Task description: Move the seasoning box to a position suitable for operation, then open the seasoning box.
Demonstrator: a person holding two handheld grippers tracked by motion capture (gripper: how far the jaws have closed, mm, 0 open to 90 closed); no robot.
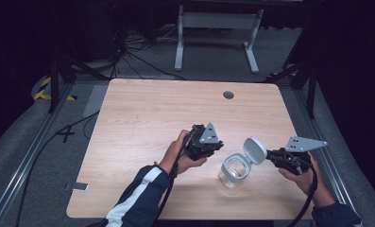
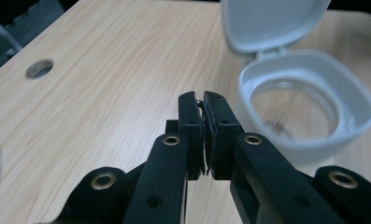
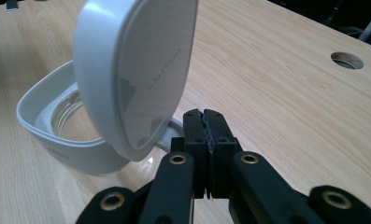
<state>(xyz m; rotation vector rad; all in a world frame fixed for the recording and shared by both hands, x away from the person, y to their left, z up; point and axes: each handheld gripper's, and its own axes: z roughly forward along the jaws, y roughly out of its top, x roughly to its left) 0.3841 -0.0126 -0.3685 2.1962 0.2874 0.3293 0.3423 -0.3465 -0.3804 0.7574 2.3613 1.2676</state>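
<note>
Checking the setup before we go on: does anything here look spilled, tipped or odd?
Nothing stands out. The clear jar stands upright on the table, its hinged lid flipped open, and looks empty. No spill shows on the wood.

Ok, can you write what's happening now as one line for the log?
jar: upright on table, empty | lid: flipped open | left claw: shut, empty, beside jar | right claw: shut, behind lid

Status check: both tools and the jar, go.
Left tool shut, empty, beside the jar. Right tool shut, empty, at the raised lid. Jar open, lid hinged upright. Table around it bare.
</note>
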